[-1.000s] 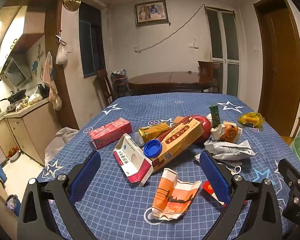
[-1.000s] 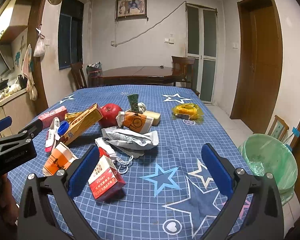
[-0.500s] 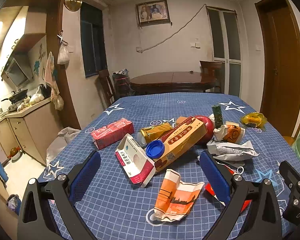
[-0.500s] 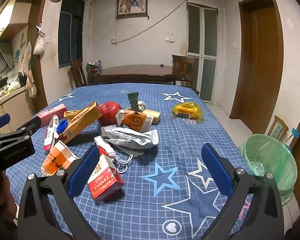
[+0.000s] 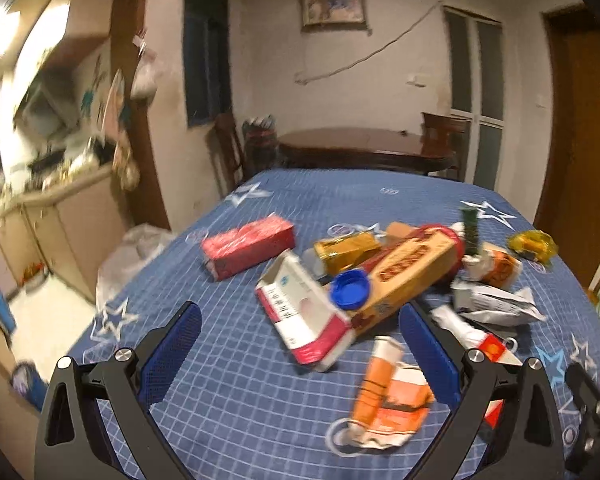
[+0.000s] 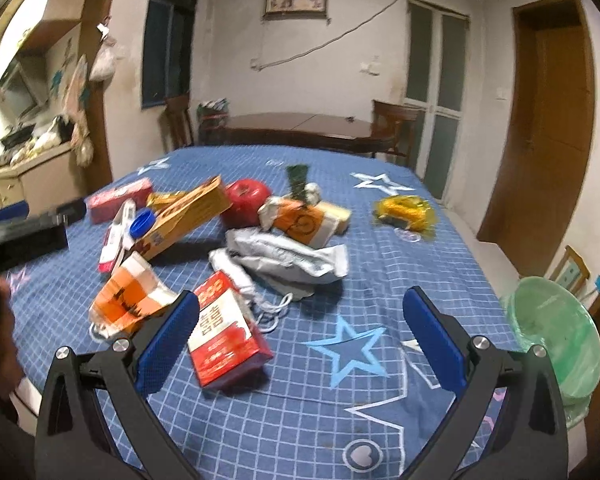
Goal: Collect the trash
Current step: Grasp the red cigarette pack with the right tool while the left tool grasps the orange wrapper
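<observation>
Trash is seen heaped on a blue star-patterned tablecloth (image 6: 380, 264). At the left of the right wrist view lies an open white and red carton (image 5: 304, 320), apparently empty, touching a long orange box (image 6: 184, 216). At lower centre, a red packet (image 6: 224, 340) sits beside the right gripper (image 6: 300, 340), spread wide and empty. At the right edge, a green-lined bin (image 6: 556, 336) is seen below the table. The left gripper (image 5: 300, 356) is likewise wide apart, holding nothing.

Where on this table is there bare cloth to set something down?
Bare cloth lies right of the red packet, around the light blue star, toward the green bin. The far end behind the apple is also free. The middle is crowded with boxes and wrappers.
</observation>
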The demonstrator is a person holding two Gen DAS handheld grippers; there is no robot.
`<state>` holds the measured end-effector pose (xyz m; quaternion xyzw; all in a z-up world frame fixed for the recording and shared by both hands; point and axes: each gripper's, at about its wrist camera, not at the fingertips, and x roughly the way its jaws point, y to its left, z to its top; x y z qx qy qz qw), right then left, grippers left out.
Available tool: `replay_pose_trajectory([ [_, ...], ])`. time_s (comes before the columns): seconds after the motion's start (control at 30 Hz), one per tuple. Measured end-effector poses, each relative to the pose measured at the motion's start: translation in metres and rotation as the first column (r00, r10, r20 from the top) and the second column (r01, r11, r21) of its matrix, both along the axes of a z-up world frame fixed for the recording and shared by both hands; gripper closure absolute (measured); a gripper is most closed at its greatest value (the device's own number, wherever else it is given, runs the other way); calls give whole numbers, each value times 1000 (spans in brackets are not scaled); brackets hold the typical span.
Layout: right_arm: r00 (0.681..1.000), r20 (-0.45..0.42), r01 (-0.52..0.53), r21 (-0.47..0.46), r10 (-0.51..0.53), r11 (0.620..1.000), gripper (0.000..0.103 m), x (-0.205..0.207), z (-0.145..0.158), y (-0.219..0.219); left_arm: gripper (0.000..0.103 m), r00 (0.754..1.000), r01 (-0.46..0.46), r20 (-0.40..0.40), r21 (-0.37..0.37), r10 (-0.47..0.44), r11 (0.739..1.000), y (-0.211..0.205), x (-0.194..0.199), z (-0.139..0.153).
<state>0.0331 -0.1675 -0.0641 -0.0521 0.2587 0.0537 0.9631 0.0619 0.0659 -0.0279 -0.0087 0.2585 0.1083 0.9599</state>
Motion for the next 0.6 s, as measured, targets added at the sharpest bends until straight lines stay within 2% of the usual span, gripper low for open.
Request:
replay_pose_trajectory([
  [0.1,997,-52,-54,-24,52,998,5,10,-8,9,4,998,-49,-33,-58,47,997,30,8,-1],
  [0.23,983,-137,-137,-87,124,987,5,23,-25,27,4,994,-97,-56,-80,93,992,55,13,-3],
  [0.33,974,-165,-180,-161,154,970,5,27,-39,42,4,995,-43,-95,-103,33,994,61,15,-8],
  [0.4,970,-179,-202,-229,163,952,5,29,-48,51,4,991,28,-127,-123,-44,992,60,17,-14],
  [0.47,967,-188,-218,-271,170,938,13,30,-55,57,4,977,116,-159,-149,-139,982,57,17,-20],
  [0.5,963,-207,-229,-277,175,933,25,31,-59,58,5,969,153,-172,-153,-178,976,54,15,-22],
  [0.53,957,-225,-239,-267,180,934,36,32,-60,56,5,958,195,-181,-153,-222,969,51,13,-24],
  [0.6,950,-245,-249,-210,195,946,42,33,-60,51,5,936,268,-191,-154,-295,951,46,11,-26],
])
